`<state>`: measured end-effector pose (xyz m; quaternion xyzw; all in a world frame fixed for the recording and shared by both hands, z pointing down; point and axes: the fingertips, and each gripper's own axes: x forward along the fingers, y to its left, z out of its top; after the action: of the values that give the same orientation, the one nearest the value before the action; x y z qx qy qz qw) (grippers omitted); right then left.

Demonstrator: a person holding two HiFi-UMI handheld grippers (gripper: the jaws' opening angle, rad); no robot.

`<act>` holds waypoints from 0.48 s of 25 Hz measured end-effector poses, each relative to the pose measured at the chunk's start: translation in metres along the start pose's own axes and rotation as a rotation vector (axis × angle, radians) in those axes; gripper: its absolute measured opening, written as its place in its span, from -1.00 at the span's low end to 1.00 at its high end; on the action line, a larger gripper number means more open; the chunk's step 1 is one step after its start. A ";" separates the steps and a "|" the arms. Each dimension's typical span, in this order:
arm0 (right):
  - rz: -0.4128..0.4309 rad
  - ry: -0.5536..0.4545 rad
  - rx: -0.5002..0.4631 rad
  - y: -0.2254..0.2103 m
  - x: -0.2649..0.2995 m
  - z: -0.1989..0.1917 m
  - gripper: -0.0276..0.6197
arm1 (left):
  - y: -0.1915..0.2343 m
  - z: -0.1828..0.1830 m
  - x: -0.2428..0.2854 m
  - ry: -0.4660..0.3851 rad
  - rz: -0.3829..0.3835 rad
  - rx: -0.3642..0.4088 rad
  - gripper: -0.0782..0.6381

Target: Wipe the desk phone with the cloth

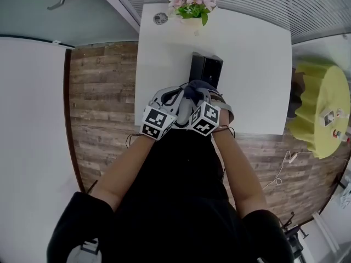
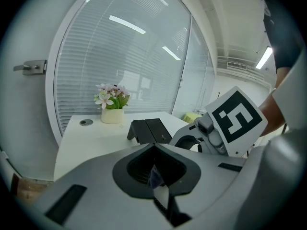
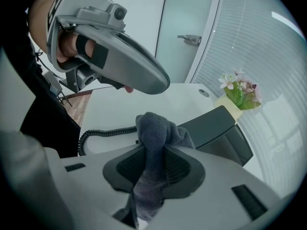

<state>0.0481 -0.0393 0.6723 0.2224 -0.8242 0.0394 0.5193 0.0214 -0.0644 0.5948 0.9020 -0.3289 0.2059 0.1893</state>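
- Between the clamped jaws of the right hand-held gripper (image 3: pixel 152 150), a bunched grey terry cloth (image 3: pixel 154 128) sticks out, close by the black angular desk phone (image 3: pixel 218 126).
- Left hand-held gripper (image 2: pixel 154 150): jaws pressed together, just beside the right one.
- Phone rests on the white rectangular desk (image 1: pixel 258 64).

You hold two grippers, the left gripper (image 2: pixel 154 152) and the right gripper (image 3: pixel 151 153), and one cloth (image 3: pixel 154 128). The one tabletop (image 1: pixel 258 92) carries one desk phone (image 1: pixel 205 70), one flowerpot (image 1: pixel 192 7) at its far edge, and one grommet (image 1: pixel 160 18) near its far-left corner.
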 end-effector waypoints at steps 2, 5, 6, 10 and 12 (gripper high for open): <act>0.007 0.003 -0.004 0.005 0.001 -0.001 -0.58 | -0.002 -0.001 -0.001 0.001 -0.002 -0.001 -0.76; 0.015 0.008 -0.013 0.013 0.002 -0.003 -0.58 | -0.004 -0.004 -0.003 0.006 -0.003 0.000 -0.76; 0.020 0.010 -0.015 0.015 0.002 -0.004 -0.58 | -0.004 -0.005 -0.003 0.006 -0.004 0.001 -0.76; 0.055 0.023 -0.013 0.028 0.005 -0.007 -0.58 | -0.009 -0.004 -0.006 0.003 -0.010 0.005 -0.76; 0.083 0.032 -0.011 0.034 0.006 -0.009 -0.58 | -0.011 0.000 -0.008 -0.004 -0.012 0.008 -0.76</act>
<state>0.0398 -0.0079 0.6873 0.1844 -0.8245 0.0597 0.5316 0.0228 -0.0526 0.5889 0.9051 -0.3232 0.2041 0.1862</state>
